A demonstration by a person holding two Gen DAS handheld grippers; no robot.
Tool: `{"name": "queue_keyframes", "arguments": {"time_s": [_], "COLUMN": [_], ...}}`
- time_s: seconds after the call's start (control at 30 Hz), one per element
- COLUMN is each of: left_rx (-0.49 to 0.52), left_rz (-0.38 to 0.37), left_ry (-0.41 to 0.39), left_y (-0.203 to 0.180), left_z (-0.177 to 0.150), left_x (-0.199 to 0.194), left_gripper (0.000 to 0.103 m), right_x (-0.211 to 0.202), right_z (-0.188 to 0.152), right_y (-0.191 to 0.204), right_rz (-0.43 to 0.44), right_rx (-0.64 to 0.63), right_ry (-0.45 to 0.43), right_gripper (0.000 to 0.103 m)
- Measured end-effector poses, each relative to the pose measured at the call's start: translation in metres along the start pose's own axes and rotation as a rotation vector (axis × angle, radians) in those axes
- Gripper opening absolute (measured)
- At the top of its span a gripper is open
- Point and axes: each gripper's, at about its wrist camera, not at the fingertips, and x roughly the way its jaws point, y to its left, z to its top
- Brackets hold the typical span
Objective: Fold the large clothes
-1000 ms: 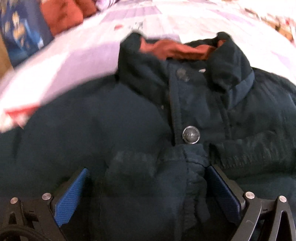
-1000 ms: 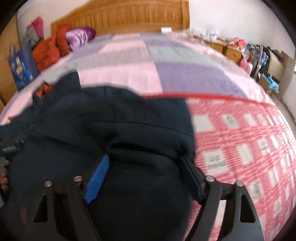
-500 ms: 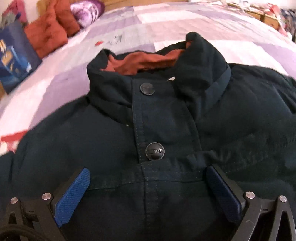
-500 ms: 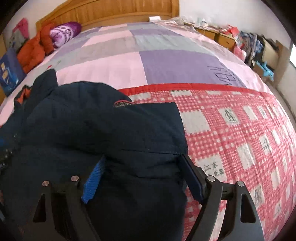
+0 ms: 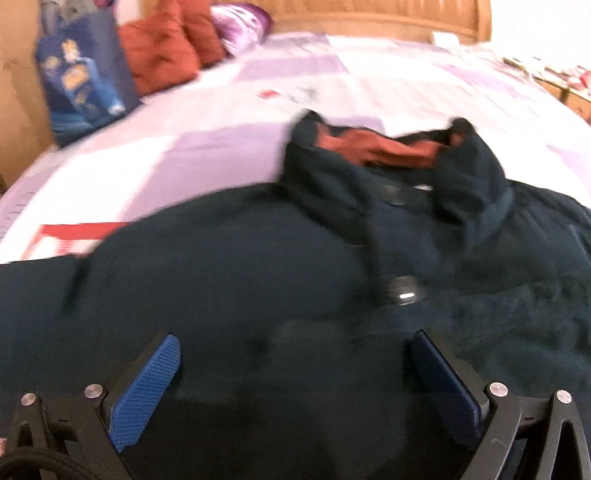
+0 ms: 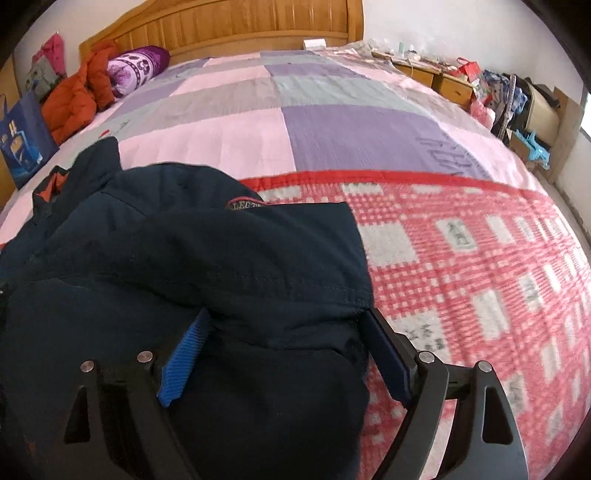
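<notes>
Dark navy jacket [image 5: 258, 280] fills the lower frame between the spread left gripper [image 5: 295, 365] fingers; right gripper [image 6: 284, 332], also spread, straddles its bunched fabric.

A dark navy padded jacket [image 5: 229, 280] with rust-orange collar lining lies on a pink-and-purple patchwork quilt [image 6: 295, 110]; near right, a red-and-white checked blanket [image 6: 480, 266].

- The jacket [image 6: 229, 258] is dark matt cloth with glossy metal snaps [image 5: 405, 291].
- The gripper pads [image 5: 146, 391] are blue, rough-textured.
- The headboard [image 6: 236, 26] is ribbed wood.
- The bed cover [image 6: 461, 258] is woven cloth.
</notes>
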Motion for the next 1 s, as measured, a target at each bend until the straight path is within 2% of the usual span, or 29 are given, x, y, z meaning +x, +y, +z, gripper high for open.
{"name": "queue_keyframes", "arguments": {"time_s": [0.03,0.1,0.13,0.17,0.2,0.23,0.27,0.3,0.33,0.4,0.47,0.57,0.73,0.83,0.9,0.97,1.0], "left_rx": [0.012,0.027,0.042,0.040,0.030,0.018,0.020,0.031,0.043,0.047,0.042,0.054,0.045,-0.040,-0.094,-0.099,-0.095], "left_rz": [0.015,0.007,0.007,-0.003,-0.017,-0.033,-0.032,-0.026,-0.020,-0.026,-0.040,-0.047,-0.047,-0.027,-0.018,0.031,0.050], "left_ry": [-0.002,-0.005,0.002,0.021,0.043,0.059,0.064,0.064,0.063,0.064,0.045,-0.001,-0.032,-0.039,-0.059,-0.045,-0.031], "left_y": [0.004,0.009,0.010,0.011,0.011,0.012,0.010,0.009,0.008,0.011,0.020,0.037,0.069,0.094,0.116,0.137,0.146], "left_z": [-0.005,-0.014,-0.019,-0.020,-0.019,-0.018,-0.016,-0.015,-0.014,-0.014,-0.020,-0.034,-0.053,-0.049,-0.050,-0.055,-0.059], "left_x": [-0.002,-0.001,0.004,0.010,0.015,0.017,0.018,0.016,0.013,0.005,-0.009,-0.032,-0.049,-0.057,-0.063,-0.061,-0.057], "left_gripper": [0.103,0.103,0.103,0.103,0.103,0.103,0.103,0.103,0.103,0.103,0.103,0.103,0.103,0.103,0.103,0.103,0.103], "right_x": [-0.011,-0.049,-0.059,-0.062,-0.053,-0.040,-0.033,-0.032,-0.033,-0.042,-0.056,-0.078,-0.075,-0.062,-0.056,-0.030,-0.015], "right_z": [-0.001,-0.013,-0.020,-0.029,-0.040,-0.052,-0.060,-0.061,-0.060,-0.057,-0.055,-0.056,-0.042,-0.035,-0.035,-0.046,-0.055], "right_y": [0.002,0.006,0.006,0.005,0.002,-0.008,-0.022,-0.032,-0.033,-0.020,-0.003,0.023,0.092,0.152,0.191,0.236,0.252], "right_rz": [-0.015,-0.013,-0.016,-0.039,-0.069,-0.051,0.013,0.031,0.017,-0.052,-0.107,-0.112,-0.004,0.033,0.093,0.052,-0.026], "right_rx": [-0.002,-0.005,-0.005,-0.009,-0.023,0.000,0.077,0.147,0.156,0.102,0.023,-0.049,-0.060,-0.054,-0.086,-0.214,-0.284], "right_ry": [-0.026,-0.142,-0.162,-0.153,-0.097,-0.033,-0.013,-0.007,-0.012,-0.036,-0.077,-0.140,-0.146,-0.134,-0.152,-0.083,-0.058], "right_gripper": [0.086,0.086,0.086,0.086,0.086,0.086,0.086,0.086,0.086,0.085,0.085,0.085,0.085,0.085,0.085,0.086,0.086]}}
